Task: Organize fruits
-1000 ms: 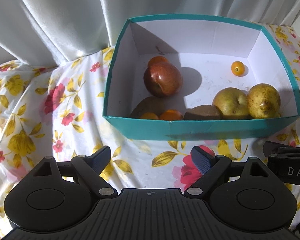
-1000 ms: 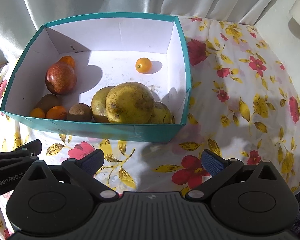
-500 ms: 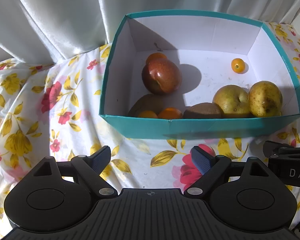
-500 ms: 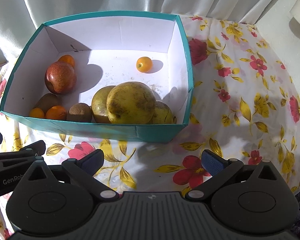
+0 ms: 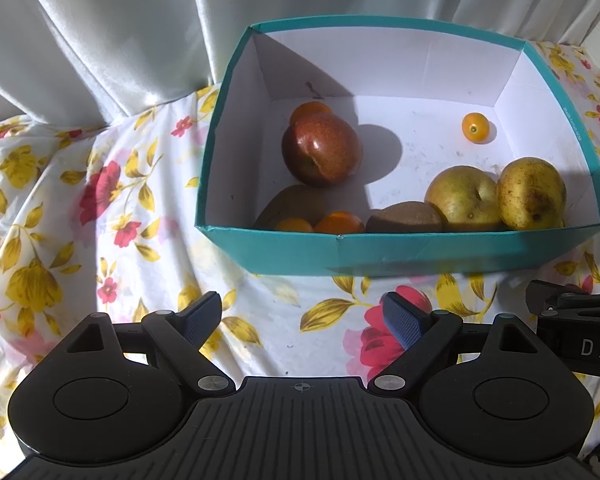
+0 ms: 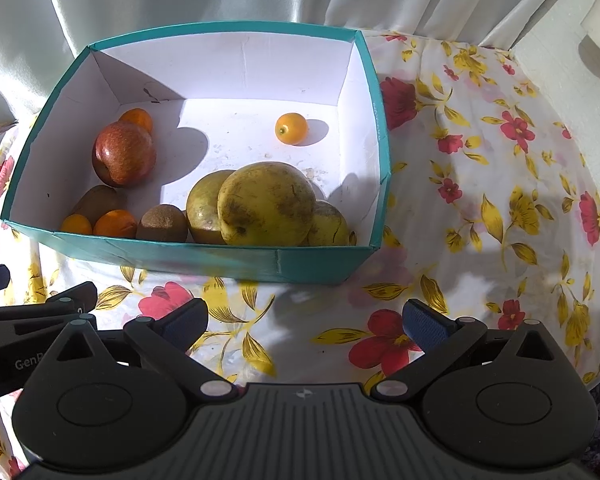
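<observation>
Between frames we draw both grippers slightly back and leftward, so the teal box (image 5: 400,254) sits a little further right in the left wrist view. Our left gripper (image 5: 302,318) hovers above the floral tablecloth (image 5: 80,200) with jaws apart and nothing between them; our right gripper (image 6: 306,318) does likewise beside it. All fruit lies inside the box: a red apple (image 6: 124,154) near the left wall with a small orange (image 6: 138,118) touching behind it, a lone small orange fruit (image 6: 291,129) toward the back, three yellow-green pears (image 6: 266,202) clustered at the front right, and two kiwis (image 6: 162,223) with two small oranges (image 6: 115,224) along the front wall. White curtains (image 5: 100,32) hang behind.
</observation>
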Demonstrator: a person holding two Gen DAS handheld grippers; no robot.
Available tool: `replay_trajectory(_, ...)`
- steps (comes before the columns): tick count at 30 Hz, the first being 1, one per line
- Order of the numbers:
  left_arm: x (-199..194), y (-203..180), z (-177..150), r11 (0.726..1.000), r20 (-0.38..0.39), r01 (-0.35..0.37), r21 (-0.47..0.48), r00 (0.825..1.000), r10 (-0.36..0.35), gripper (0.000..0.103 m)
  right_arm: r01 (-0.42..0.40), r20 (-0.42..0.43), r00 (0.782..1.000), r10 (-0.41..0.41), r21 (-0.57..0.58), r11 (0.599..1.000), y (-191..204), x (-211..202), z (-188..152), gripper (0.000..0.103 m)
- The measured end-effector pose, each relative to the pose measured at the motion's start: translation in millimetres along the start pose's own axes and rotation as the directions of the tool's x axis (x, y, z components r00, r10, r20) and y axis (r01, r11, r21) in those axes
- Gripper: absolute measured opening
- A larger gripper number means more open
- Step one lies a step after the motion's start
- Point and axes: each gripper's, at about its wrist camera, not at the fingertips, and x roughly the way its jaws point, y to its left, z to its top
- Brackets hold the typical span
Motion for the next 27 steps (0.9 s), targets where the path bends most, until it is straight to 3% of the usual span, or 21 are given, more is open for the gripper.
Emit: replay_trajectory(27, 1.8, 1.4, 0.5, 1.000, 0.001, 0.003, -0.011, 1.000, -0.003, 0.092, -0.005, -0.007, 1.000, 0.005, 0.002, 1.000, -0.6, 5.7, 0.6, 0.103)
